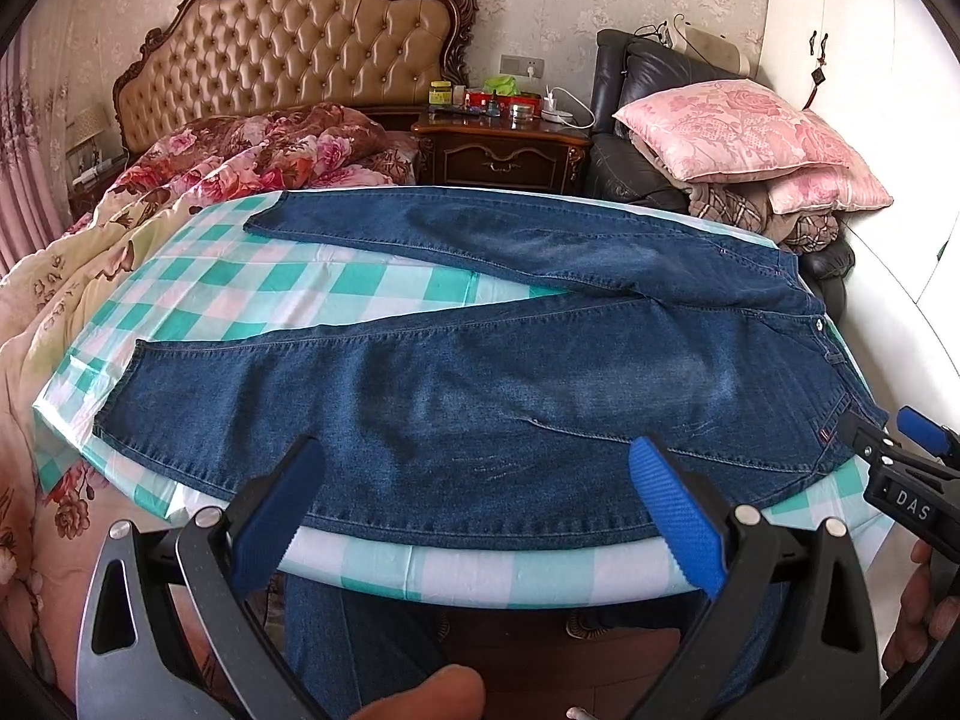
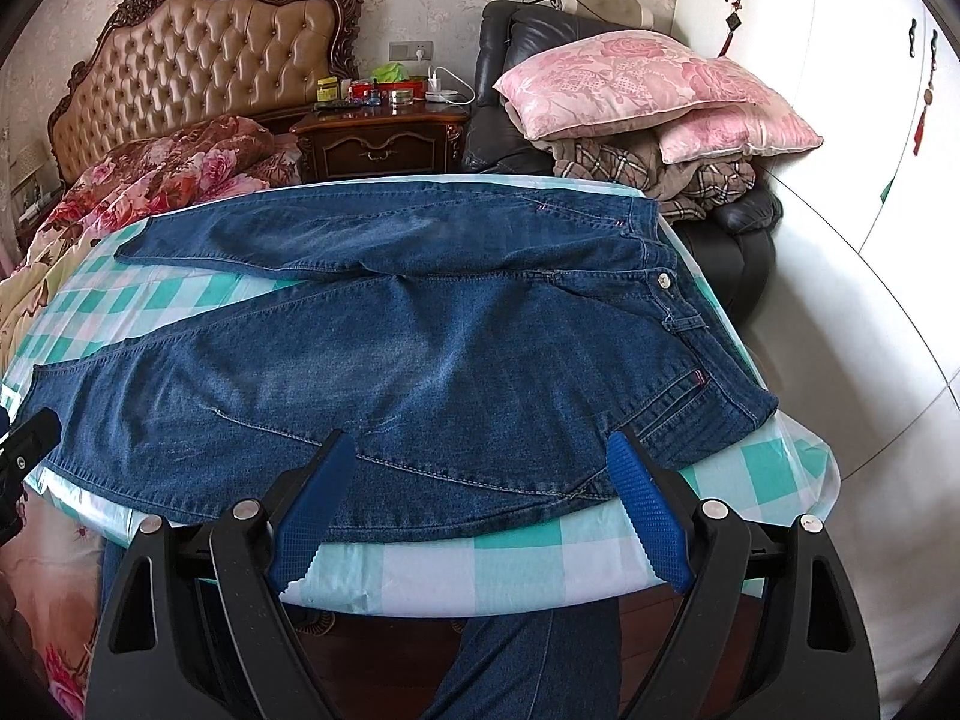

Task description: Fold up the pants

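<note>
Blue jeans [image 1: 480, 372] lie flat on a table covered by a green-and-white checked cloth [image 1: 252, 288], legs spread apart toward the left, waistband at the right. They also show in the right wrist view [image 2: 420, 354]. My left gripper [image 1: 477, 450] is open, hovering over the near leg at the table's front edge. My right gripper [image 2: 477, 444] is open, above the near hip and thigh; it also shows in the left wrist view [image 1: 900, 438] by the waistband corner. Neither holds anything.
A bed with floral quilt [image 1: 180, 192] lies left and behind the checked cloth [image 2: 600, 546]. A dark wooden nightstand [image 1: 504, 150] stands behind. A black armchair piled with pink pillows [image 1: 738, 132] stands at the back right. White wardrobe [image 2: 840, 120] at the right.
</note>
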`<action>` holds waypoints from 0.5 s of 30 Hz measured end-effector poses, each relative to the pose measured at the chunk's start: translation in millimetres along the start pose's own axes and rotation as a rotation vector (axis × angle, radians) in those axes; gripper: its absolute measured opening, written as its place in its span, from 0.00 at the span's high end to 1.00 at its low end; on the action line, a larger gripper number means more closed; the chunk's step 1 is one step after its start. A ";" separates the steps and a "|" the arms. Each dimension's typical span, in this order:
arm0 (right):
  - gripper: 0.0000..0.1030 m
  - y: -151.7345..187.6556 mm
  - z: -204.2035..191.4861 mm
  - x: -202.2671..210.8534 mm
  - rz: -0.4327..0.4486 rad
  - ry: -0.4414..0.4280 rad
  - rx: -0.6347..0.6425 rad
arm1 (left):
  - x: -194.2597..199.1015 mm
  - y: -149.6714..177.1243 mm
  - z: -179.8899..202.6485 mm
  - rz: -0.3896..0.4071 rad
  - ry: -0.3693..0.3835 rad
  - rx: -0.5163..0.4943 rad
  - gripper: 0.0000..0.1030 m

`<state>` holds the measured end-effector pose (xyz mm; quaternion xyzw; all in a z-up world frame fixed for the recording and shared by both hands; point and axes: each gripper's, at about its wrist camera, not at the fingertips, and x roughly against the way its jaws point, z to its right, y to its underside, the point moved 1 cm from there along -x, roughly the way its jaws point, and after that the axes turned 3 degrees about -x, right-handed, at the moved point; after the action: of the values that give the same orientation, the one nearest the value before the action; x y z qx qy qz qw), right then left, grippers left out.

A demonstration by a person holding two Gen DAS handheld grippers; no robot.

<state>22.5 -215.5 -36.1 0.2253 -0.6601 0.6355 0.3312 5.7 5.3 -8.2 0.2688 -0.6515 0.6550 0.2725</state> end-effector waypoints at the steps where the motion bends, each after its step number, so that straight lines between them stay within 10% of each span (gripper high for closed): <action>1: 0.20 0.0 0.3 0.5 0.000 0.000 -0.001 | 0.2 0.2 -0.2 0.000 0.000 0.000 0.01; 15: 0.20 0.7 -0.8 -1.1 -0.005 -0.001 -0.002 | 0.4 1.3 0.4 -0.003 0.001 0.001 0.01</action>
<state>22.8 -214.8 -37.4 0.2270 -0.6602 0.6340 0.3327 4.6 4.9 -8.9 0.2695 -0.6506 0.6552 0.2736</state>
